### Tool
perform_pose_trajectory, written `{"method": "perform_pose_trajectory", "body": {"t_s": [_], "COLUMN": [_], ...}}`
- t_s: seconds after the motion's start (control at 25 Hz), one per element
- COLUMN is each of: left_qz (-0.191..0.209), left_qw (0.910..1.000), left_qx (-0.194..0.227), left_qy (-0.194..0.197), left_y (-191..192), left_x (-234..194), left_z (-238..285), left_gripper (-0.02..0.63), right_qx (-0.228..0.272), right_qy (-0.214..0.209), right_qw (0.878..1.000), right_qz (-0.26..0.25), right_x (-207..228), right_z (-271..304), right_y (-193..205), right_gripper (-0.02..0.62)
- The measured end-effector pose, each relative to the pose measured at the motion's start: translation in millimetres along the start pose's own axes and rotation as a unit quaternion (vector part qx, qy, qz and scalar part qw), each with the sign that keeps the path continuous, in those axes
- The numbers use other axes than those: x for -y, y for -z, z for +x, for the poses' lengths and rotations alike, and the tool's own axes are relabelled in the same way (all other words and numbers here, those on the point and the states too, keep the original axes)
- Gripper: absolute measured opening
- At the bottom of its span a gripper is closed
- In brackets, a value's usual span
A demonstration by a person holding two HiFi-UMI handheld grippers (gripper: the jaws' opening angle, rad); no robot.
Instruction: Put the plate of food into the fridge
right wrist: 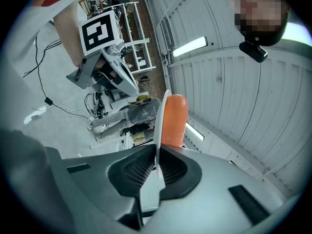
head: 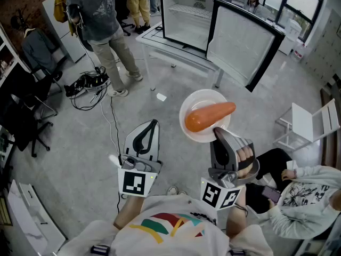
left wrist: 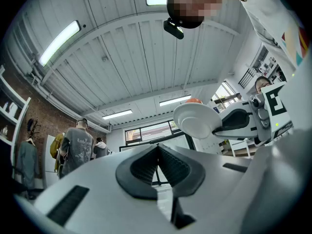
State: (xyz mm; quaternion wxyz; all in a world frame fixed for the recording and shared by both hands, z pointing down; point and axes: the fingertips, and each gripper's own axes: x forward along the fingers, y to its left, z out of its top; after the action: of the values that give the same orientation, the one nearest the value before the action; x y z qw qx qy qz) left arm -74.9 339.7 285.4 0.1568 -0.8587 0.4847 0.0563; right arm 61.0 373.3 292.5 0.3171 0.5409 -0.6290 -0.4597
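A white plate (head: 198, 106) carries one long orange piece of food (head: 209, 116) and hangs in the air over the grey floor. My right gripper (head: 219, 132) is shut on the plate's near rim. In the right gripper view the rim (right wrist: 159, 126) stands edge-on between the pads, with the orange food (right wrist: 173, 118) just behind it. My left gripper (head: 152, 126) is shut with nothing in it, held to the left of the plate. From the left gripper view the plate's underside (left wrist: 196, 121) shows. The fridge (head: 187, 16) stands ahead on a white table, its door (head: 242, 42) swung open to the right.
A person in a grey shirt (head: 101, 20) stands at the far left, near cables (head: 90, 84) on the floor. Another person (head: 303, 193) sits low at my right beside a white folding chair (head: 309, 124). A dark office chair (head: 26, 111) is at the left edge.
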Motion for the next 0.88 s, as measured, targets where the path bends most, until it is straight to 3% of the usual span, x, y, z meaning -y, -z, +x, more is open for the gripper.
{"method": "perform_pose_trajectory", "body": {"t_s": [0.88], "left_qz": [0.005], "left_qw": [0.9997], "left_qx": [0.019], "left_qy": [-0.012], "left_y": [-9.3], "left_x": [5.5], "left_z": [1.7], "left_gripper": [0.006], "right_qx": [0.028], "right_qy": [-0.003], "right_qw": [1.000], "right_qz": [-0.009], "right_x": [5.9], "right_z": [-3.0], "right_y": [-2.8], "right_gripper": [0.031]}}
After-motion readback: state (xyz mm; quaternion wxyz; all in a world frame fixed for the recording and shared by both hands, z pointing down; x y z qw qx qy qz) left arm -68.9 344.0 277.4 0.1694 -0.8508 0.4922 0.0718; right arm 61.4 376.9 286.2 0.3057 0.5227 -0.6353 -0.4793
